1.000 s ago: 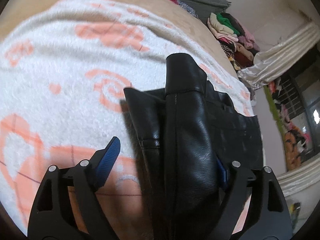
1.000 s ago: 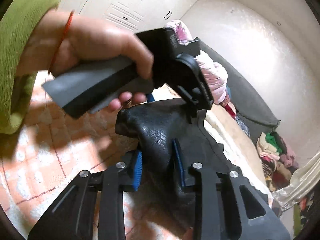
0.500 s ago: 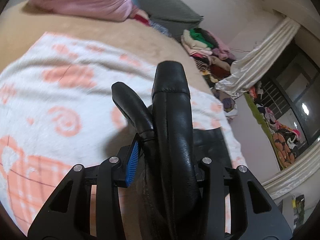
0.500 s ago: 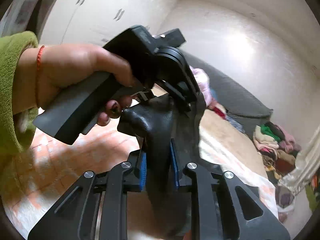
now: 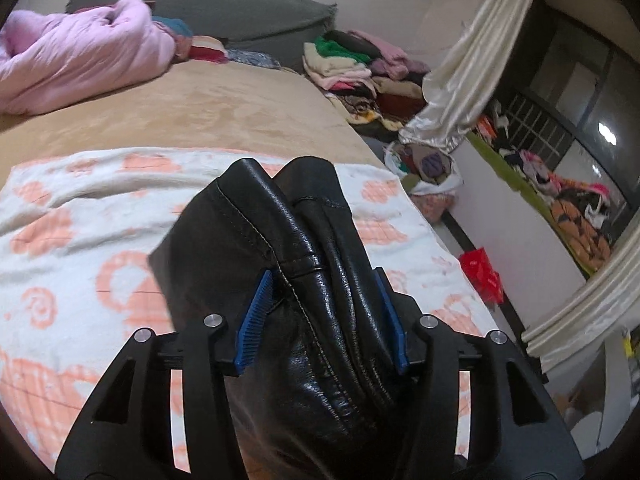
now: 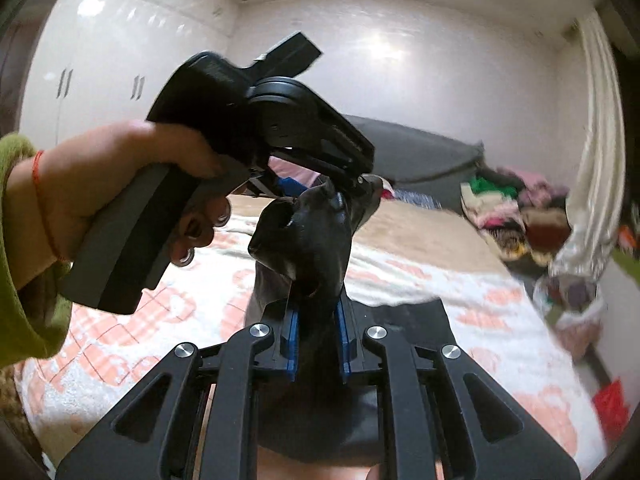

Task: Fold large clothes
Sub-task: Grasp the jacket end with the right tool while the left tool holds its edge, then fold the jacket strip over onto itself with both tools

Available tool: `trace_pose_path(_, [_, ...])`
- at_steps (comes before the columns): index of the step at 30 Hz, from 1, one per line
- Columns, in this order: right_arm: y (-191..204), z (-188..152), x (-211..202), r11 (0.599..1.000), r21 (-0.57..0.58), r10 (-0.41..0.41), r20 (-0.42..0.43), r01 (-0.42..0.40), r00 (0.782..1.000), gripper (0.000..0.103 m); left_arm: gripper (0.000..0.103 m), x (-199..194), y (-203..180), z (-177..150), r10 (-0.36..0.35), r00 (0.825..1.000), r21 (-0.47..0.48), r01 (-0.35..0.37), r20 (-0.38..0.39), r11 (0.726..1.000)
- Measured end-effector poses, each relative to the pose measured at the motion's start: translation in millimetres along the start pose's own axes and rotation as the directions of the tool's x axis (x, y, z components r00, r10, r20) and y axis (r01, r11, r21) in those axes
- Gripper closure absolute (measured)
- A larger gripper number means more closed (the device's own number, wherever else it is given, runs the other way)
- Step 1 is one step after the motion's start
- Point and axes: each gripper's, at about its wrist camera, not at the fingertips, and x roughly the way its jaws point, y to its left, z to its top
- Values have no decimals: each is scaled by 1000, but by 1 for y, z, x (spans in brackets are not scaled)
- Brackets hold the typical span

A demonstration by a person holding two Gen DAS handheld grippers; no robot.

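black leather garment (image 5: 320,320) clamped between both tongs.

Left gripper (image 5: 324,312) clamps a bunched fold of black leather garment (image 5: 312,280) above a white-and-orange blanket (image 5: 80,240); pink quilt (image 5: 80,52) and clothes pile (image 5: 360,68) lie beyond.

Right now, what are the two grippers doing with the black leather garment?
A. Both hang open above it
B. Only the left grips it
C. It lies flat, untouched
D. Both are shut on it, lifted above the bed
D: the left gripper pinches bunched folds of the black leather garment between its blue pads, and the right gripper clamps another part, raised over the patterned blanket.
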Motion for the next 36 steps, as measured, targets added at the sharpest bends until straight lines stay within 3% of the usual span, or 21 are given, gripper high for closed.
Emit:
trace_pose_path(7, [-57, -28, 9, 979, 203, 26, -84, -8, 996, 89, 55, 36, -32, -5, 4, 999, 42, -2, -43, 999])
trace_pose_path(9, [-67, -39, 12, 957, 290, 53, -121, -15, 991, 89, 55, 41, -36, -7, -19, 999, 36, 21, -47, 999])
trace_pose_path(12, [-85, -59, 20, 911, 413, 83, -194, 5, 978, 89, 47, 36, -29, -14, -26, 999, 25, 27, -28, 999])
trace_pose_path(14, [-101, -78, 26, 850, 526, 143, -242, 6, 960, 89, 38, 27, -9, -29, 15, 1000, 3, -15, 0, 1000])
trace_pose_path(15, [-111, -90, 32, 800, 601, 198, -260, -2, 945, 89, 35, 24, -1, -37, 28, 1000, -12, -28, -5, 1000])
trace_pose_path(18, [-125, -108, 41, 693, 720, 293, -254, -22, 922, 86, 35, 34, 43, -73, 63, 995, -113, -72, -83, 991])
trace_pose_path(21, [-126, -105, 43, 674, 738, 309, -243, -31, 919, 57, 35, 58, 71, -105, -22, 983, -229, -20, -180, 973])
trace_pose_path(22, [-128, -102, 44, 678, 735, 303, -248, -26, 920, 38, 35, 60, 72, -111, -4, 984, -224, -36, -177, 974])
trace_pose_path(23, [-129, -97, 45, 687, 726, 294, -247, -25, 923, 33, 35, 60, 71, -113, 9, 985, -208, -45, -173, 977])
trace_pose_path(24, [-126, -85, 46, 713, 700, 290, -237, -43, 927, 33, 35, 59, 71, -114, 8, 986, -205, -43, -169, 978])
trace_pose_path(26, [-122, -63, 52, 778, 628, 239, -264, -22, 934, 10, 35, 59, 71, -114, 6, 987, -208, -41, -163, 977])
trace_pose_path(27, [-124, -54, 58, 807, 591, 217, -279, -11, 935, 6, 35, 59, 70, -113, 12, 986, -199, -46, -165, 979])
trace_pose_path(30, [-117, -36, 89, 873, 487, 172, -342, 18, 924, 9, 35, 57, 68, -113, 22, 987, -189, -53, -162, 981])
trace_pose_path(31, [-115, -36, 98, 884, 466, 177, -358, 11, 917, 50, 35, 58, 67, -112, 24, 986, -187, -54, -162, 981])
trace_pose_path(32, [-110, -34, 110, 906, 424, 179, -385, 1, 905, 77, 35, 57, 68, -111, 19, 987, -193, -50, -160, 980])
trace_pose_path(34, [-111, -27, 117, 913, 406, 197, -344, -44, 918, 82, 35, 49, 71, -108, -1, 990, -216, -30, -142, 976])
trace_pose_path(36, [-123, -12, 102, 888, 446, 239, -233, -115, 942, 82, 33, 38, 71, -102, -17, 995, -219, -5, -98, 976])
